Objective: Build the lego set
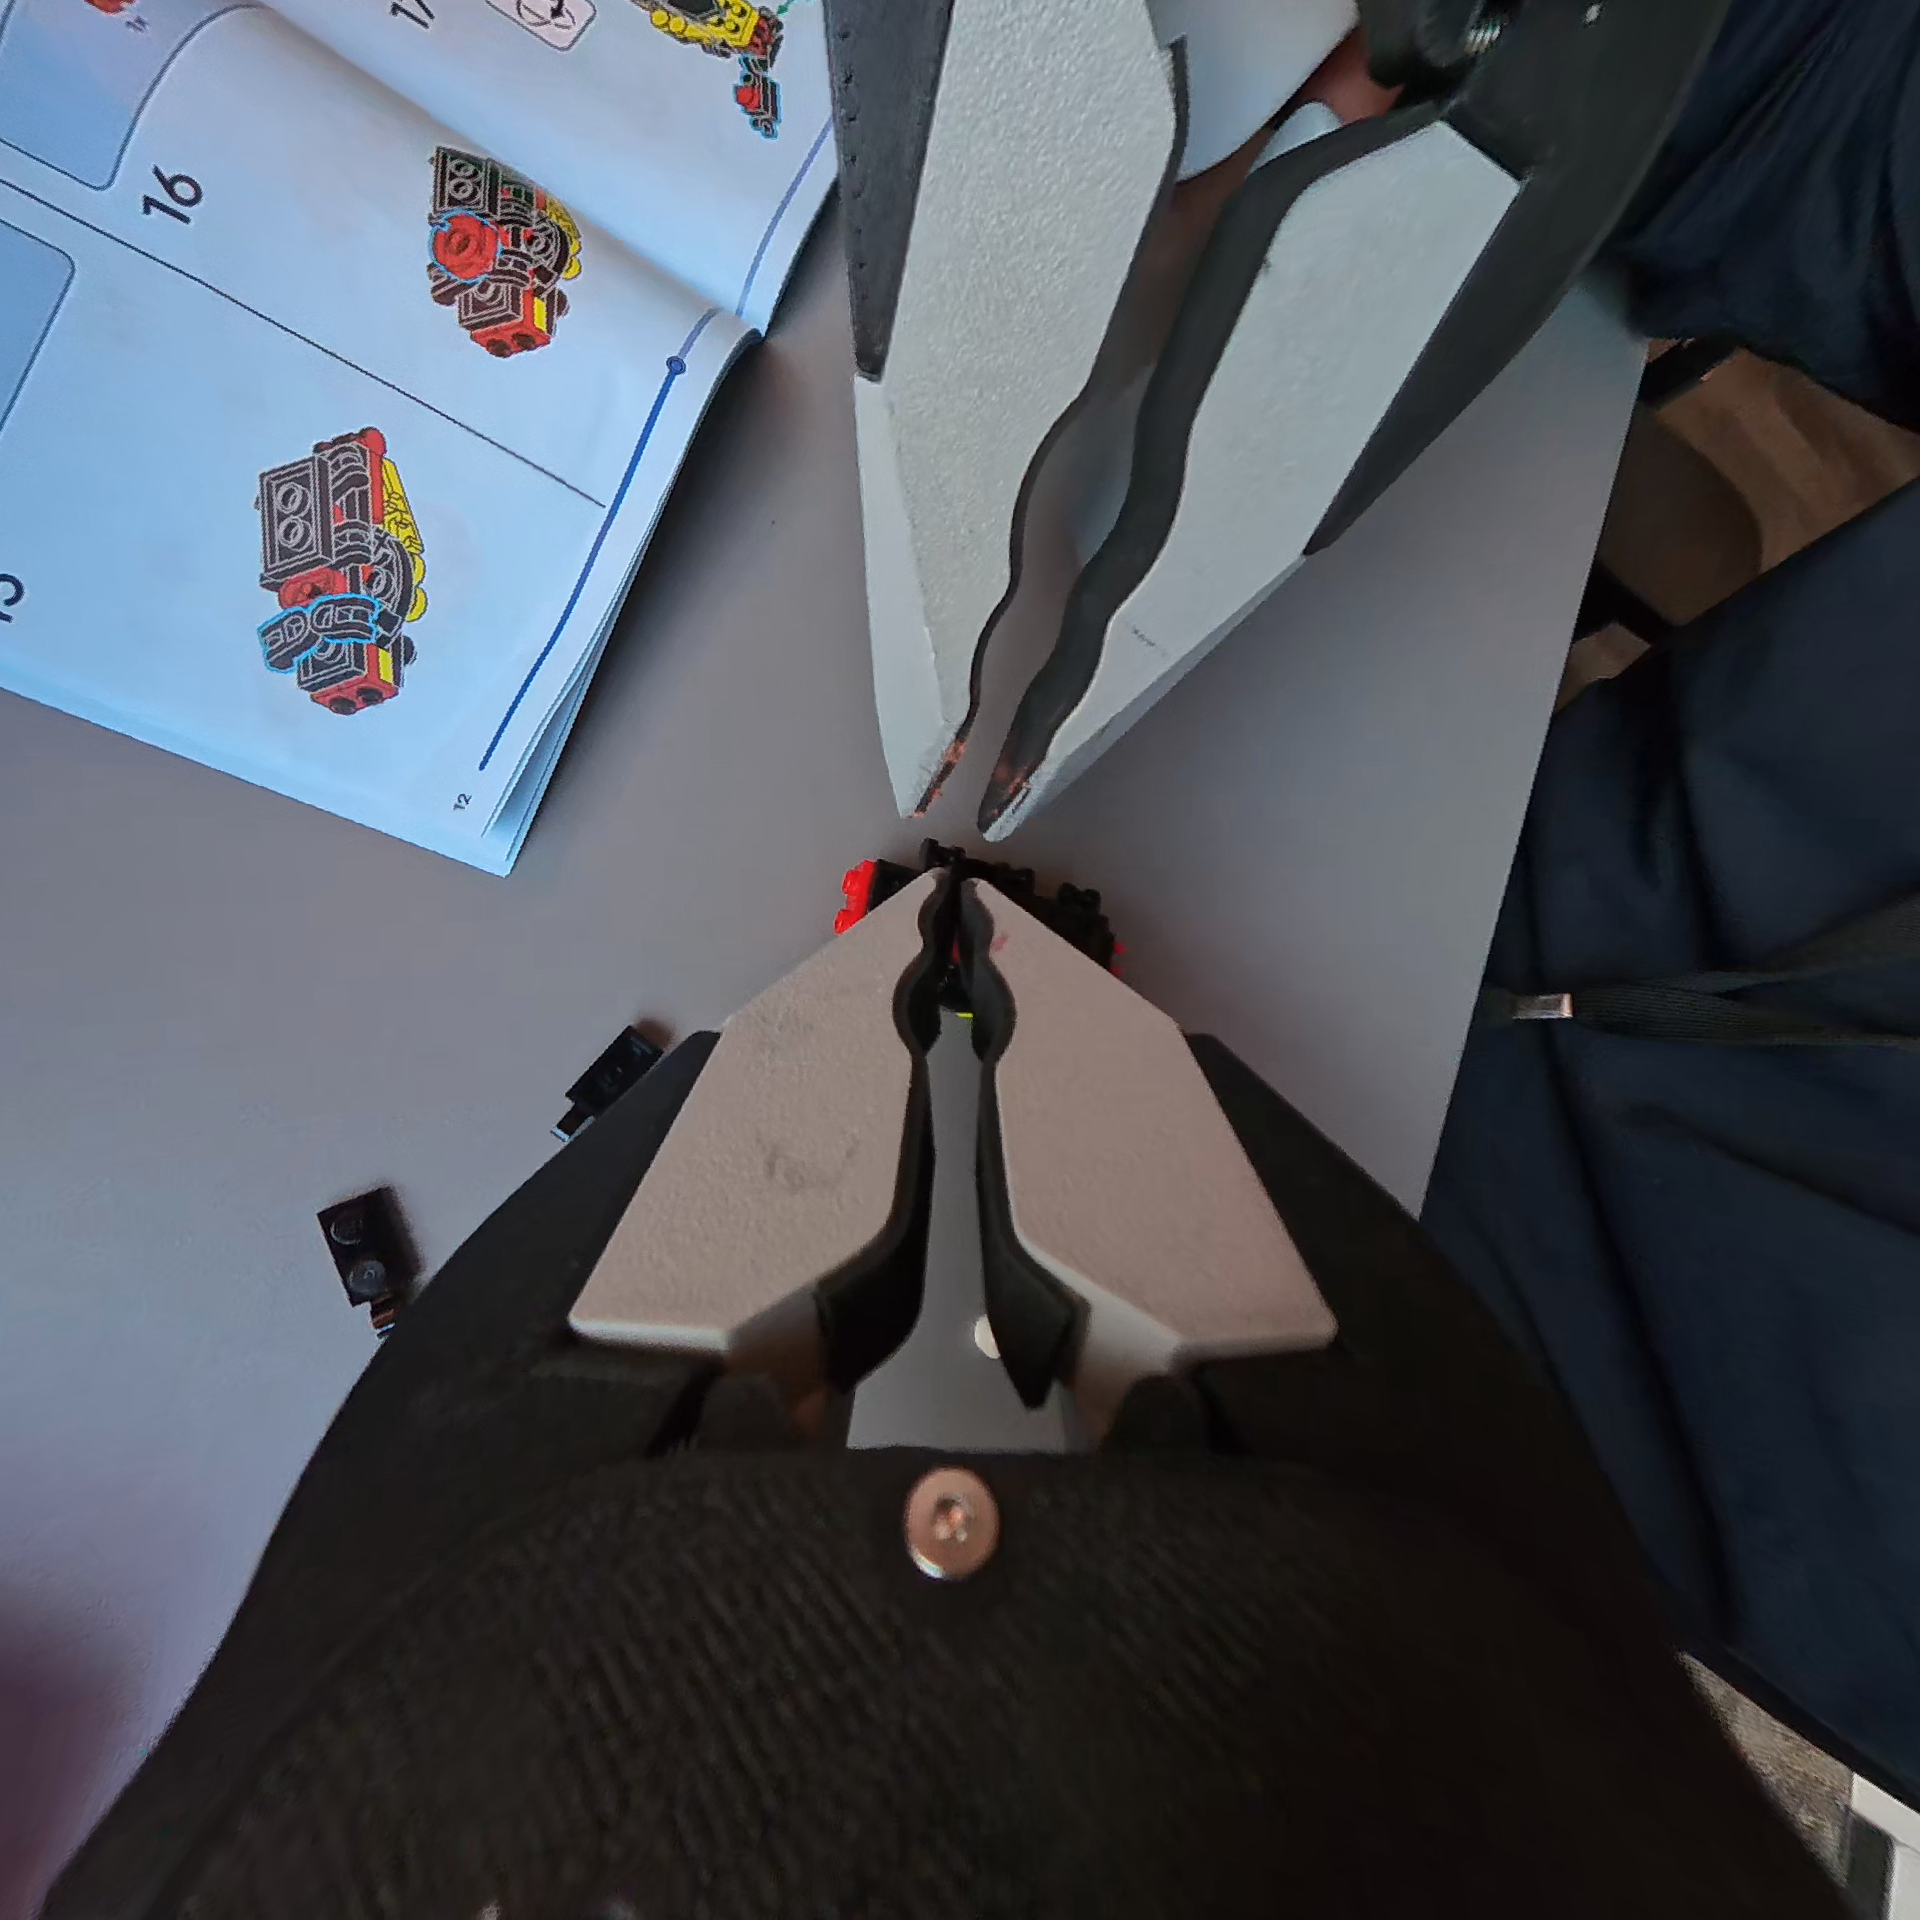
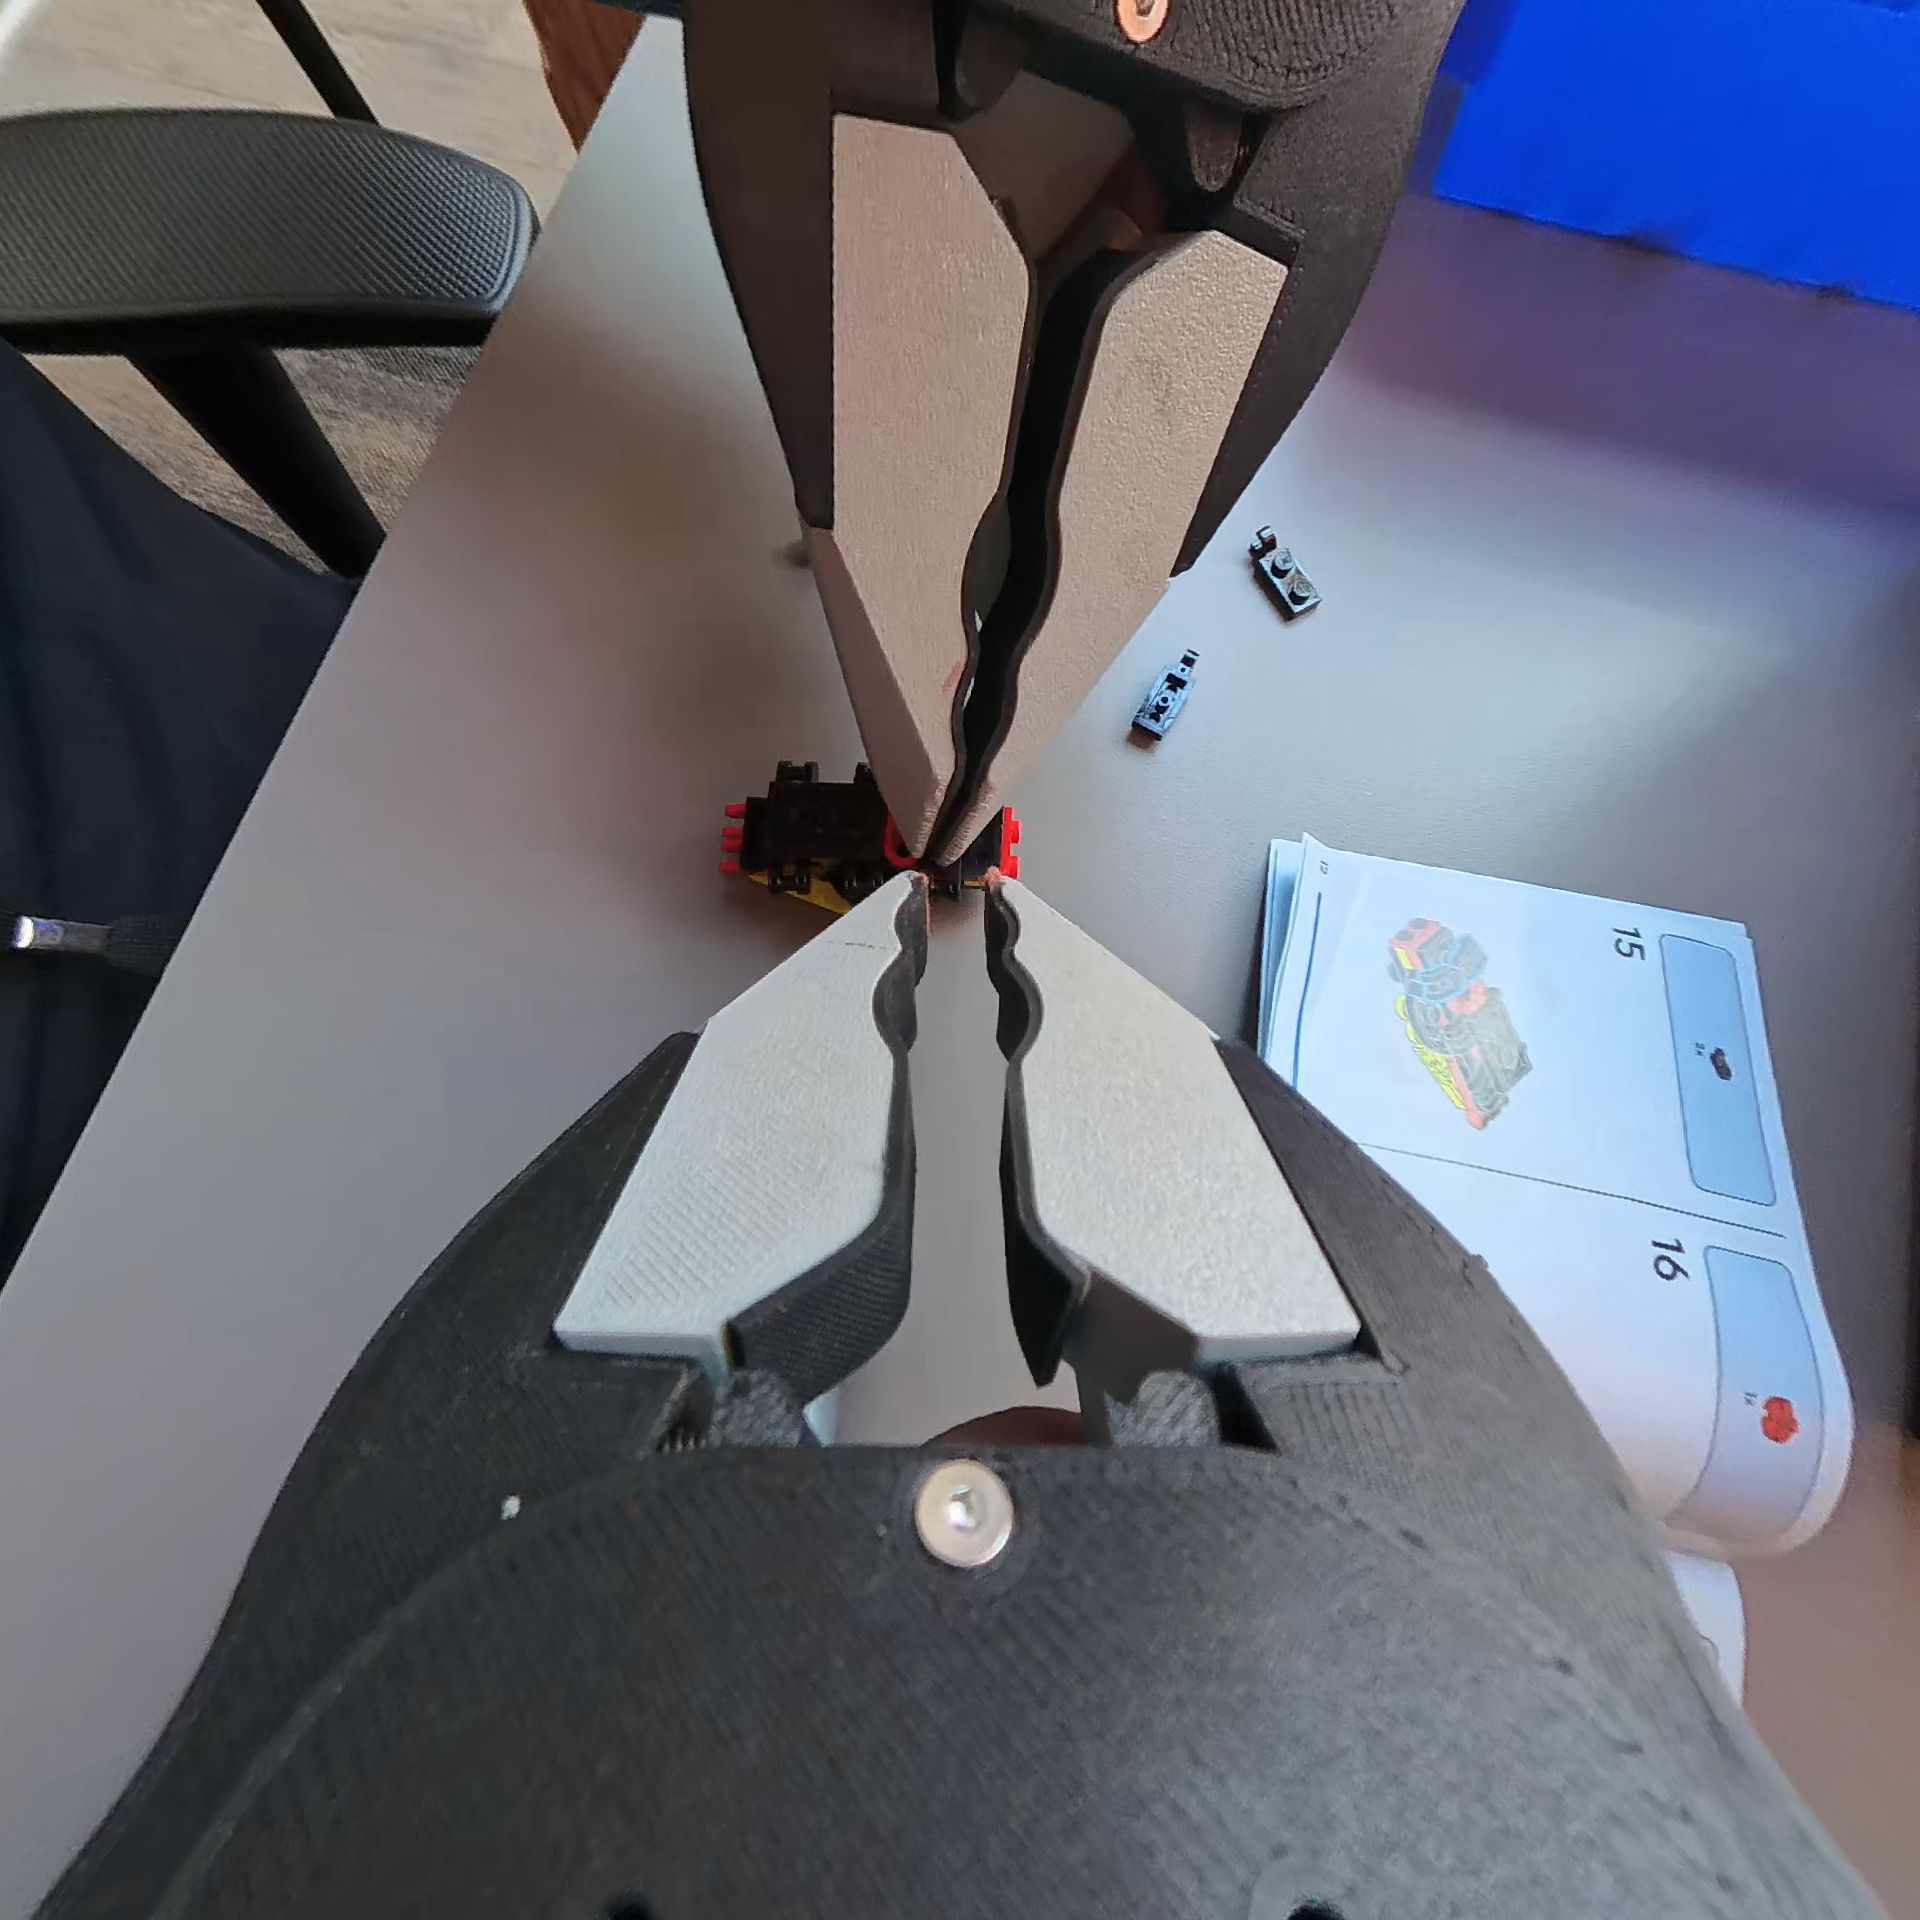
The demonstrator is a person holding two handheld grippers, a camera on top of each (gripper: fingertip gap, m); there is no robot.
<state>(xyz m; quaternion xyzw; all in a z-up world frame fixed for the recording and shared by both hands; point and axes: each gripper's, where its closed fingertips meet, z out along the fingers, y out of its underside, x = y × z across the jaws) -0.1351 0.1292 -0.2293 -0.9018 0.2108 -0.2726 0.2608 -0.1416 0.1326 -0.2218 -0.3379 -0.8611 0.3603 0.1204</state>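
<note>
Jaws of the left gripper (image 1: 948, 883) are pinching nearly shut on the lego model (image 2: 821, 842), a black, red and yellow build sitting on the grey table (image 2: 468, 727) near its front edge. The right gripper (image 2: 954, 883) is hovering at the model with its jaws slightly apart, holding nothing. Two loose black plates (image 2: 1286, 574) (image 2: 1164, 698) are lying farther in, and the instruction booklet (image 2: 1538, 1060) is lying open beside them.

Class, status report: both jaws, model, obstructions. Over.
Left gripper shut on black-red-yellow brick model. Right gripper open, beside it. Nothing obstructing.
</note>
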